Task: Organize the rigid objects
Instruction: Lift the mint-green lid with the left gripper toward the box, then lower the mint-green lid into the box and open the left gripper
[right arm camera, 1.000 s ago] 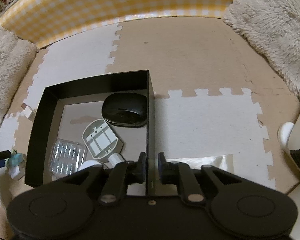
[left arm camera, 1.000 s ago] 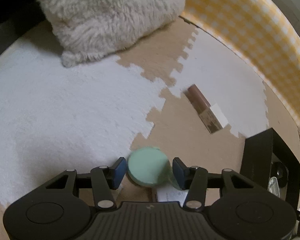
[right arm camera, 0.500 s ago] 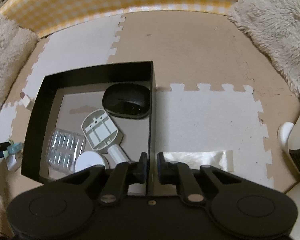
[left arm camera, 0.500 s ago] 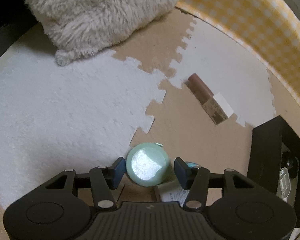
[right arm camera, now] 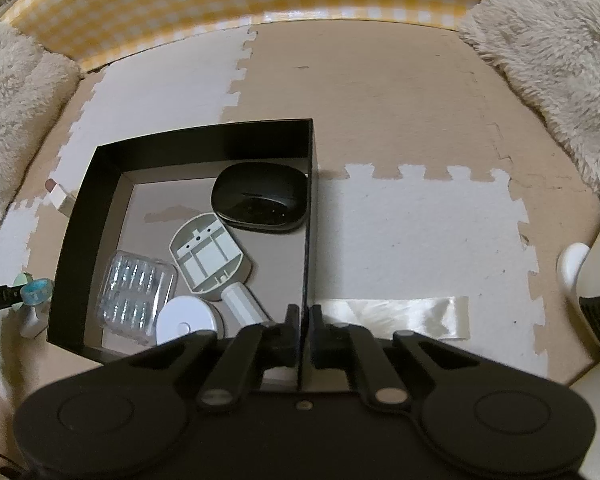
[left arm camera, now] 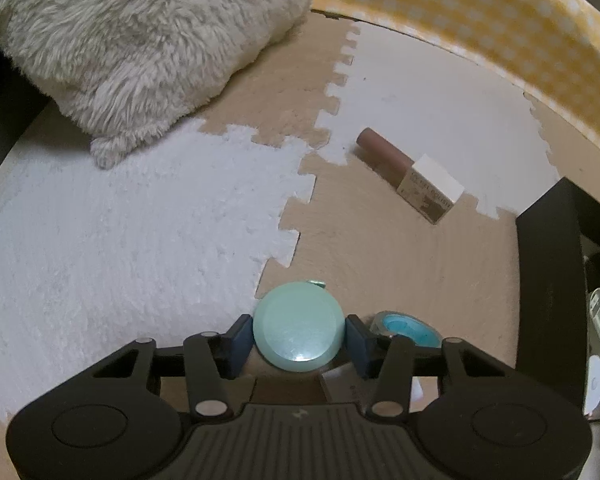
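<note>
Left gripper clamped across green disc rim, likely light, stiff, slick; right gripper pinches black box wall.

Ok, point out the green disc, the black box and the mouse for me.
green disc (left arm camera: 299, 326), left wrist view, centre of its top face between the fingers.
black box (right arm camera: 204, 142), right wrist view, inner face of its far wall.
mouse (right arm camera: 260, 196), right wrist view, middle of its glossy top.
</note>
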Available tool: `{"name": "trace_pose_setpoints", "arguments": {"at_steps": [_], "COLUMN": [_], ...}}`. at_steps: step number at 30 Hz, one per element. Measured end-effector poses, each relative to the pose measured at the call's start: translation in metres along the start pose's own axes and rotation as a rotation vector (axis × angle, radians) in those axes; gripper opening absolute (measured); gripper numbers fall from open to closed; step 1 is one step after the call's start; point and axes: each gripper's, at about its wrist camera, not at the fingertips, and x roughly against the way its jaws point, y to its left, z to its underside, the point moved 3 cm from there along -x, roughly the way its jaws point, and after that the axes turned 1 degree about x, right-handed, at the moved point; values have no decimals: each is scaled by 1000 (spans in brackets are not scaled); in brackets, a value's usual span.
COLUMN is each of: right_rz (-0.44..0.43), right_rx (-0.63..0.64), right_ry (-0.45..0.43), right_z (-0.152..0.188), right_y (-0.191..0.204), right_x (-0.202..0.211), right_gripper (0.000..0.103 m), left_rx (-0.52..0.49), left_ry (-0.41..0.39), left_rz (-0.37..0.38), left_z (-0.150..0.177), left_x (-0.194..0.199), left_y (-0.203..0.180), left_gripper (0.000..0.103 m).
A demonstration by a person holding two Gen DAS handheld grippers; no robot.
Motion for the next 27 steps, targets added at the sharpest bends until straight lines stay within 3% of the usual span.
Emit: {"name": "trace_pose_setpoints", "arguments": {"at_steps": [7, 16, 27], "right_rz": [-21, -13, -64], "right_rx": [-18, 27, 56], "right_ry": [-11, -28, -23], "right_z": [2, 6, 14], "right_y": [-3, 1, -4], "right_x": [5, 9, 14], "right_gripper": [4, 4, 5], "left_rx": [25, -11, -159], "left_ry": [-73, -178, -169], "left_rz": [33, 236, 430], "left_z": [-10, -17, -4], "left_x": [18, 63, 87], "left_y": [0, -36, -116], "left_gripper": [50, 51, 51]}}
